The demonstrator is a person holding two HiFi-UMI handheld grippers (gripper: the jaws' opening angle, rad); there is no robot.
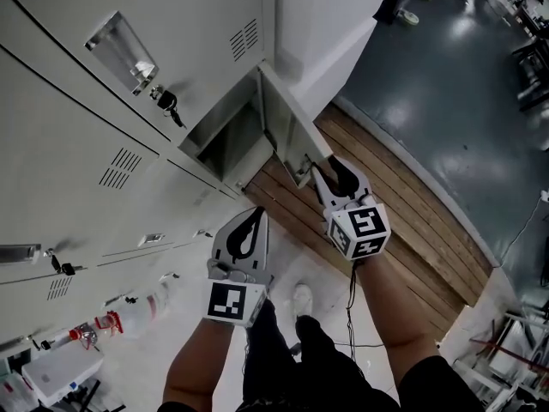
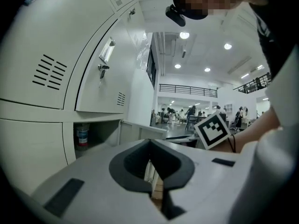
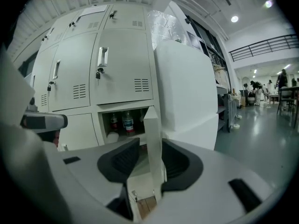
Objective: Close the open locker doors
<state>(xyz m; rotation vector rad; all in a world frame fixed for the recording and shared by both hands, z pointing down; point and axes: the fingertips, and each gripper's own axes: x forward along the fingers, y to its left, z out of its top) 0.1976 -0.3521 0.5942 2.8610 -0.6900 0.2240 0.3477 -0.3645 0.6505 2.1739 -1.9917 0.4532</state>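
Note:
One bottom locker (image 1: 225,142) stands open, its grey door (image 1: 287,131) swung out over the wooden floor strip. My right gripper (image 1: 328,168) is at the door's free edge. In the right gripper view the door edge (image 3: 153,139) stands upright between the jaws of that gripper (image 3: 152,155), which are open, with a gap on the left side. My left gripper (image 1: 256,213) hangs lower and to the left, away from the door, shut and with nothing in it. In the left gripper view its jaws (image 2: 150,146) meet, and the open door (image 2: 140,129) lies ahead of them.
Bottles (image 3: 126,121) stand inside the open locker. The locker above has a key (image 1: 167,103) in its lock. A white pillar (image 1: 330,24) adjoins the lockers on the right. A spray bottle (image 1: 124,320) and a white box (image 1: 58,372) lie on the floor at left. My shoes (image 1: 302,299) are below.

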